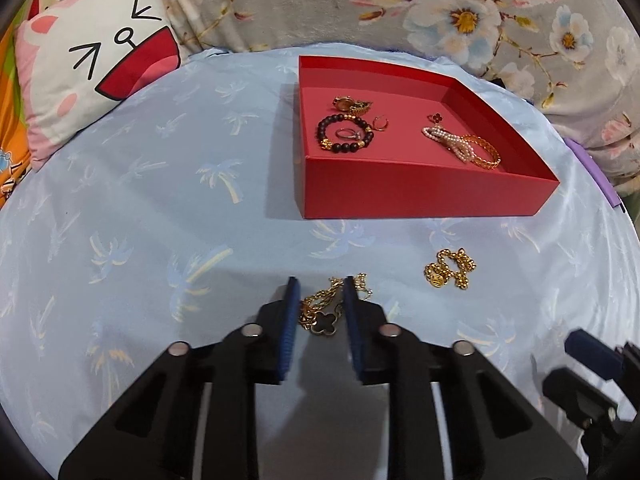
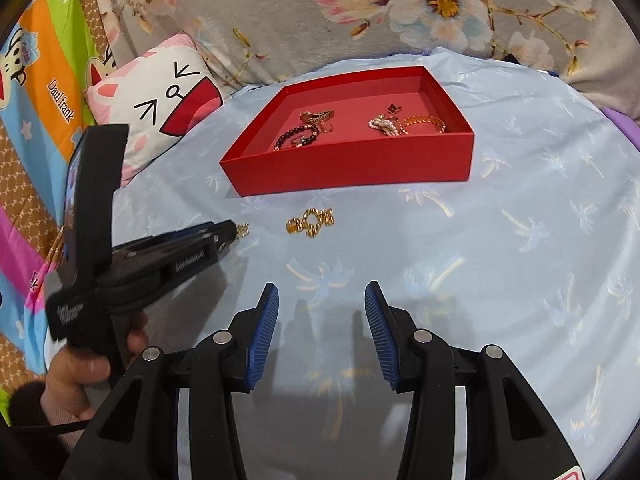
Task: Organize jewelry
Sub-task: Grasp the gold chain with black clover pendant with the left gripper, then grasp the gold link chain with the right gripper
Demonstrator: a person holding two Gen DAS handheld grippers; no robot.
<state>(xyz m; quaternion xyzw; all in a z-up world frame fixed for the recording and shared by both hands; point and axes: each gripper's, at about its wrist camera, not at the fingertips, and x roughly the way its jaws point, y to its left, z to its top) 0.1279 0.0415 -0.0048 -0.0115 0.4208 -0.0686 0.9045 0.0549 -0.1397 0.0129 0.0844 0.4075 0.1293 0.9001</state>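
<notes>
A red box sits on the light blue cloth and holds a dark bead bracelet, rings, a pearl strand and a gold bangle. My left gripper is open, its blue pads on either side of a gold chain with a black clover pendant lying on the cloth. A gold bead bracelet lies to its right, in front of the box. My right gripper is open and empty above bare cloth. The left gripper also shows in the right wrist view.
A cat-face pillow lies at the back left. A floral blanket runs behind the box. Striped colourful bedding lies on the left. The right gripper's body shows at the left view's lower right.
</notes>
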